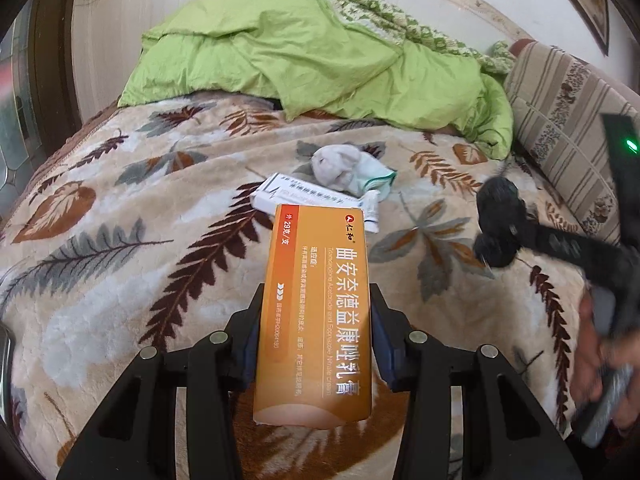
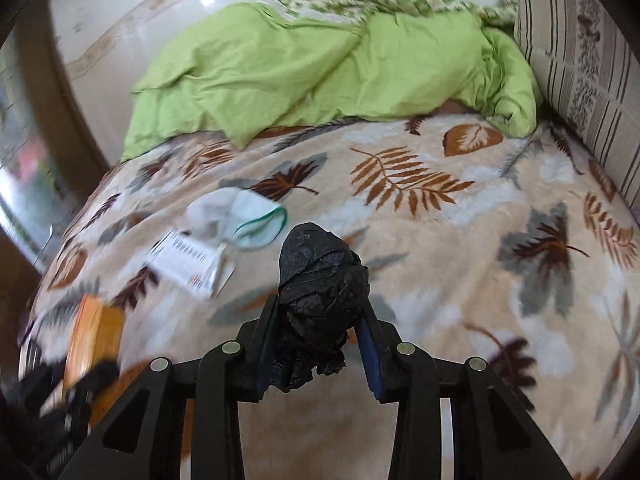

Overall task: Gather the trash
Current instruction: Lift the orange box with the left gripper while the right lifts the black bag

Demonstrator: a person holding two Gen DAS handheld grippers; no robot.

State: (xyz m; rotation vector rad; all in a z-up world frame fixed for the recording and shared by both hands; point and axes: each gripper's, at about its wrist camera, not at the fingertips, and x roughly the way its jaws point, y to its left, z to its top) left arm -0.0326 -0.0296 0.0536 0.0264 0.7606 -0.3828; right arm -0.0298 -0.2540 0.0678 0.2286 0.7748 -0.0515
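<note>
orange box point(image 1: 316, 312) – lengthwise between left gripper's point(image 1: 317, 300) pads, raised over the bed | black bag wad point(image 2: 322, 292) – crumpled, pinched in right gripper point(image 2: 320, 316) | white box point(image 1: 280, 196), small tube point(image 1: 372, 212), crumpled tissue point(image 1: 344, 168) – together on blanket

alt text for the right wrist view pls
The right hand-held gripper grips a wadded black plastic bag above a leaf-patterned blanket. To its left lie a white box and a crumpled cloth; a green quilt is heaped behind.
</note>
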